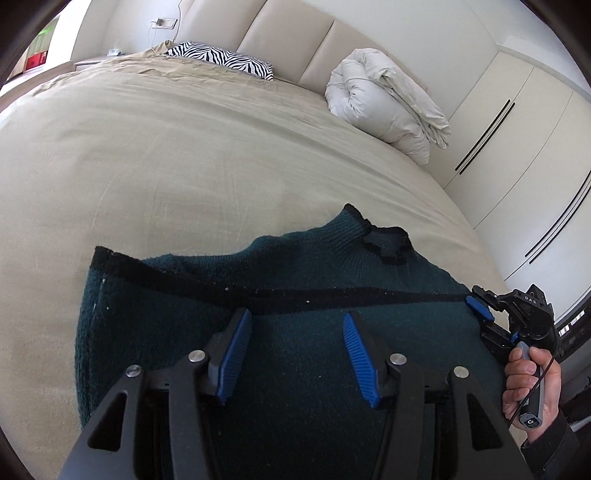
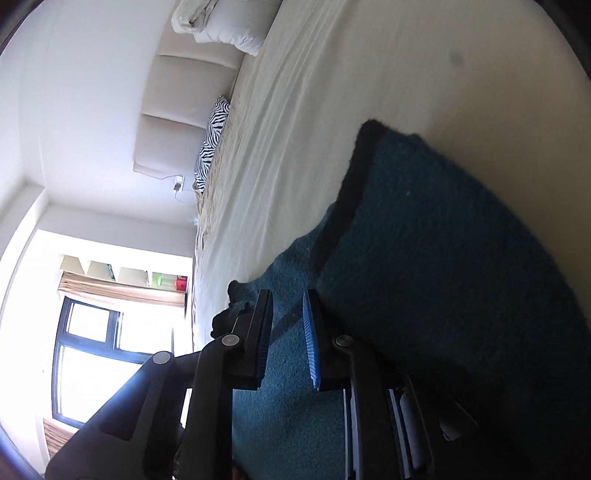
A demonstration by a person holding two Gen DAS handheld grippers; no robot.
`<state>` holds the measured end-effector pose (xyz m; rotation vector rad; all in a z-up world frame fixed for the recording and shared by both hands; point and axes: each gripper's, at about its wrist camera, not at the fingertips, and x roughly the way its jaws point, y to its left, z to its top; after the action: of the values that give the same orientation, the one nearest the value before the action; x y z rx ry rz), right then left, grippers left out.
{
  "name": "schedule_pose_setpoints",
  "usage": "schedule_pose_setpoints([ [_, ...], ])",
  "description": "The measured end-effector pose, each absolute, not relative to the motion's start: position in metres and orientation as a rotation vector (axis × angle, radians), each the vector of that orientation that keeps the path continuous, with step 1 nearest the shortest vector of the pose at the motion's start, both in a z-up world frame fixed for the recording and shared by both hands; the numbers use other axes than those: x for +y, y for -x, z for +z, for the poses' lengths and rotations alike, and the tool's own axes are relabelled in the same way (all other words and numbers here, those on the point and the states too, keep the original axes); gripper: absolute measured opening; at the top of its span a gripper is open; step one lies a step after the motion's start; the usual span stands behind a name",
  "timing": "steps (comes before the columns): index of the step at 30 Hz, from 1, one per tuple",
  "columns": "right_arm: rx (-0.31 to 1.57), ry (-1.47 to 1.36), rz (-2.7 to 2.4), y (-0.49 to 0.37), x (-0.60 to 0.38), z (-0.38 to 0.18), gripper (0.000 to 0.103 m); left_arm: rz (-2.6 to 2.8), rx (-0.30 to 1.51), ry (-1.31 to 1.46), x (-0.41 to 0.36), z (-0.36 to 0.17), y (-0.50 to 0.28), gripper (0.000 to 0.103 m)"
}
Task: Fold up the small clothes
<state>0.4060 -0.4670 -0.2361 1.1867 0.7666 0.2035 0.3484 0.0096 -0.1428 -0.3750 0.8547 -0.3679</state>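
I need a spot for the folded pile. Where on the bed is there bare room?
The wide beige sheet is bare between the sweater, the zebra pillow and the rolled duvet. It is crowded at the near edge, where the sweater lies under the left gripper and the right gripper.

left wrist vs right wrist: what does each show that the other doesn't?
Left wrist only: the wardrobe doors, the right gripper at the sweater's right edge, the hand holding it, and the left gripper open above the sweater.

Right wrist only: the window with its blind, and shelves above it holding a red box; the view is rolled sideways.

Both: the dark teal sweater with black trim on the beige bed, the zebra pillow, folded white duvet, and padded headboard.
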Motion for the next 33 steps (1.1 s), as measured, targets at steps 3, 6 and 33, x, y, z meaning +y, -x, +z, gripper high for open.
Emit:
schedule_pose_setpoints([
  [3, 0.707, -1.183, 0.109, -0.39, -0.495, -0.238, 0.009, -0.389, 0.844, 0.403, 0.014, -0.146, -0.35, 0.056],
  [6, 0.654, -1.217, -0.013, -0.367, -0.516, -0.236, 0.009, -0.398, 0.838, 0.419, 0.016, -0.149, -0.35, 0.056],
  [33, 0.609, -1.19, 0.144, -0.248, -0.482, -0.223, 0.013, -0.34, 0.821, 0.306, -0.003, -0.148, -0.344, 0.056],
])
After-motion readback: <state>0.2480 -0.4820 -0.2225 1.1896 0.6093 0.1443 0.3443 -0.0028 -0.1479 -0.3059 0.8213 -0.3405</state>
